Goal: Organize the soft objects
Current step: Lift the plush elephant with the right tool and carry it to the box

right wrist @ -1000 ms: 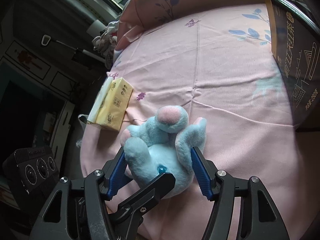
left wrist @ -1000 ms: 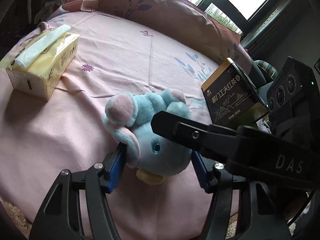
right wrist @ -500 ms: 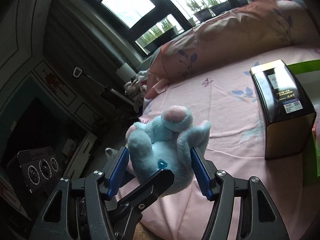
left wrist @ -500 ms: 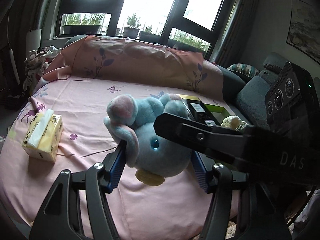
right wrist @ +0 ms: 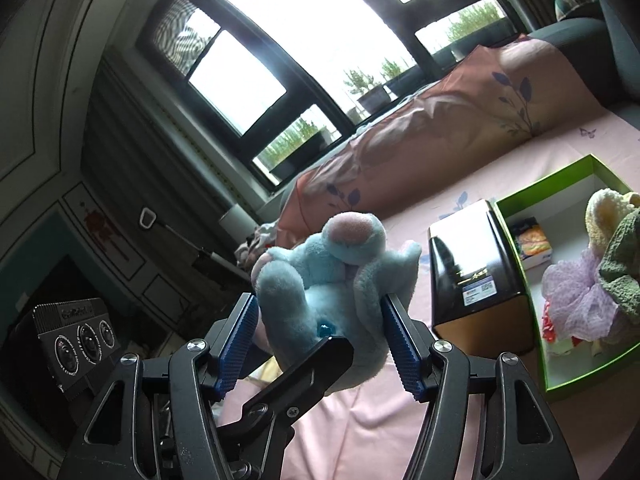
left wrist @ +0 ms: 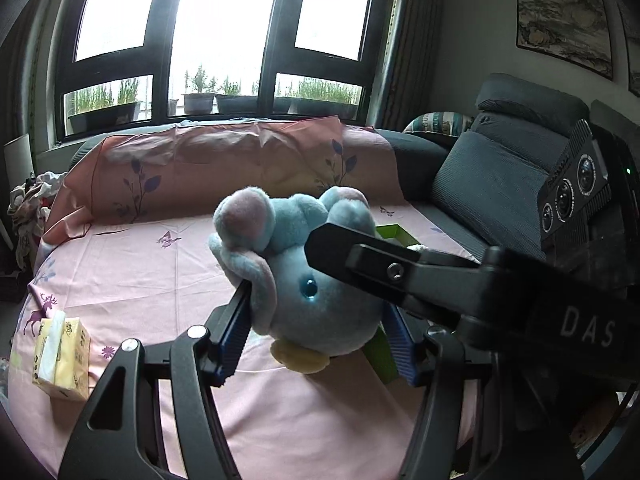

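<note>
Both claws, left claw point(left wrist: 316, 336) and right claw point(right wrist: 320, 344), clamp the blue plush toy point(right wrist: 332, 276) above the bed point(left wrist: 132, 276). The green box point(right wrist: 576, 380) near the bed's far edge already holds soft items; the plush toy remains to be placed.

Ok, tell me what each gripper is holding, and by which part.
Both hold the blue plush toy: the left gripper and the right gripper each clamp its round body from opposite sides.

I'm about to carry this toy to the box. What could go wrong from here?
1. Both grippers pinch the blue plush toy at once; if they drift apart, one grip may slip off.
2. The black tin stands between toy and green box, so a low path could hit it.
3. The box already holds soft items, leaving limited room.
</note>
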Motion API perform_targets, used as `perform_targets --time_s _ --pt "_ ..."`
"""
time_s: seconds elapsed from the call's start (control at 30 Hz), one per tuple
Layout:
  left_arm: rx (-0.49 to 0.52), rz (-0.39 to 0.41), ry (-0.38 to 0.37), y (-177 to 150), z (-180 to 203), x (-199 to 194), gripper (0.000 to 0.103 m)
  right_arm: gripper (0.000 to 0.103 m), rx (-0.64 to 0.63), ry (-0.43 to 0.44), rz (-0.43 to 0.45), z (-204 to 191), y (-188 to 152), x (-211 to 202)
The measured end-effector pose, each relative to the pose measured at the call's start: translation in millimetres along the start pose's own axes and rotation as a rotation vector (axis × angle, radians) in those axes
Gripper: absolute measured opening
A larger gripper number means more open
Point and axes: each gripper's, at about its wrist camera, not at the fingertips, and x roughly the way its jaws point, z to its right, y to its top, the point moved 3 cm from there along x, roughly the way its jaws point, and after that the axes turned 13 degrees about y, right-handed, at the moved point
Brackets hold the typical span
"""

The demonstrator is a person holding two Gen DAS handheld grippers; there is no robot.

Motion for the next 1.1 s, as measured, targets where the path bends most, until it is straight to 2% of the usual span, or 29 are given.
perform_targets --time_s 0.4,0.63,1.1 --pt "0.092 -0.029 -0.06 1 46 19 0.06 0.066 0.038 -0.053 0.071 28 7 -35" --pt "0.124 -0.064 -0.099 3 66 30 0.06 0.066 0.071 -0.08 0.115 42 11 -50" --pt "0.192 -0.077 -0.159 7 100 41 0.061 0.066 0.117 -0.123 0.196 62 14 -79"
